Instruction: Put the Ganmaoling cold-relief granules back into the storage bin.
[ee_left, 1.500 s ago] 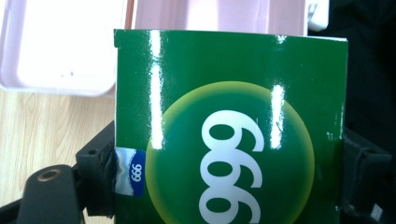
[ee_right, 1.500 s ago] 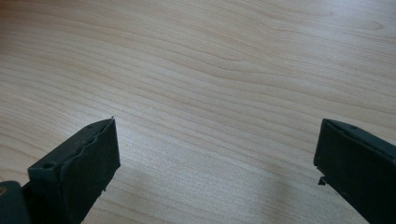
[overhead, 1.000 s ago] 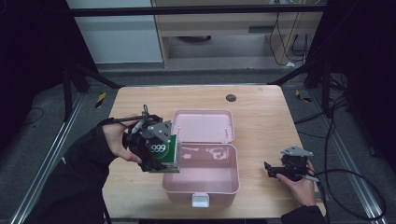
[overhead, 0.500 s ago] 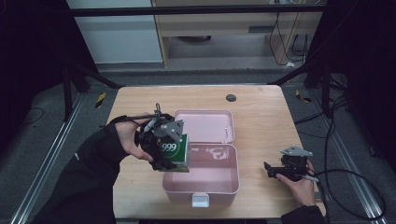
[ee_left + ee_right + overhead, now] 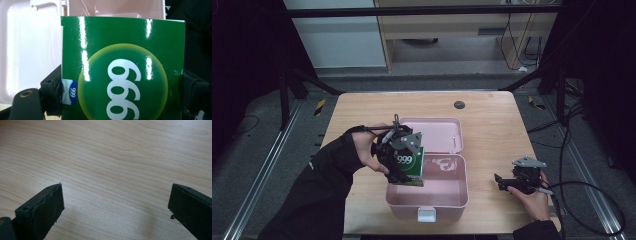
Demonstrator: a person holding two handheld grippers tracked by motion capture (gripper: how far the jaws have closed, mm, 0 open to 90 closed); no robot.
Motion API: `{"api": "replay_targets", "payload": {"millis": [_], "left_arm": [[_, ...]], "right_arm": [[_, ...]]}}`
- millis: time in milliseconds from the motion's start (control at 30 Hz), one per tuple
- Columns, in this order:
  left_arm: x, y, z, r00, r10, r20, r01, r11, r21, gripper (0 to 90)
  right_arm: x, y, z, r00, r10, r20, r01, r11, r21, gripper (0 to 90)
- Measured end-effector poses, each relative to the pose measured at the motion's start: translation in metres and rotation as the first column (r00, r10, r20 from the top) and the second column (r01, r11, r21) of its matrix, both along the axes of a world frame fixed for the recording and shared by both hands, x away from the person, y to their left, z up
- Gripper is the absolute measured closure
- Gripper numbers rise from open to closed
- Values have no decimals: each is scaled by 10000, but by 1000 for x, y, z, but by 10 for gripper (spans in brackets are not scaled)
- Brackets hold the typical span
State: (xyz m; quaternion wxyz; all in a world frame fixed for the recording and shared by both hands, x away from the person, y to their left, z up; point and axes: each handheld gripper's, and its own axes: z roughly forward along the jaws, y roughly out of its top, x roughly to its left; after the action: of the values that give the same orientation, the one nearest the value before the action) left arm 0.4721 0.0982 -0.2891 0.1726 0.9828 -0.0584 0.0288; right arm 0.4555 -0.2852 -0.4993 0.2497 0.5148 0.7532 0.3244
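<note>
Wood table (image 5: 492,130); dim grey floor (image 5: 272,145)

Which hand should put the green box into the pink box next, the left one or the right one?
The left. The left gripper already grips the green box right over the open pink box. The right gripper rests open on the table, off to the side, holding nothing.
</note>
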Motion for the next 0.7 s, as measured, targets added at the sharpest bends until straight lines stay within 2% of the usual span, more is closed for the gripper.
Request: {"api": "replay_targets", "payload": {"millis": [300, 700], "left_arm": [[4, -5, -19, 10000, 4, -65, -2, 9998, 209, 147], [9, -1, -47, 9997, 155, -206, -147, 9991, 403, 147]], "right_arm": [[0, 0, -1, 10000, 59, -16, -59, 10000, -70, 7], [1, 1, -1, 9999, 93, -63, -94, 9999, -126, 7]]}}
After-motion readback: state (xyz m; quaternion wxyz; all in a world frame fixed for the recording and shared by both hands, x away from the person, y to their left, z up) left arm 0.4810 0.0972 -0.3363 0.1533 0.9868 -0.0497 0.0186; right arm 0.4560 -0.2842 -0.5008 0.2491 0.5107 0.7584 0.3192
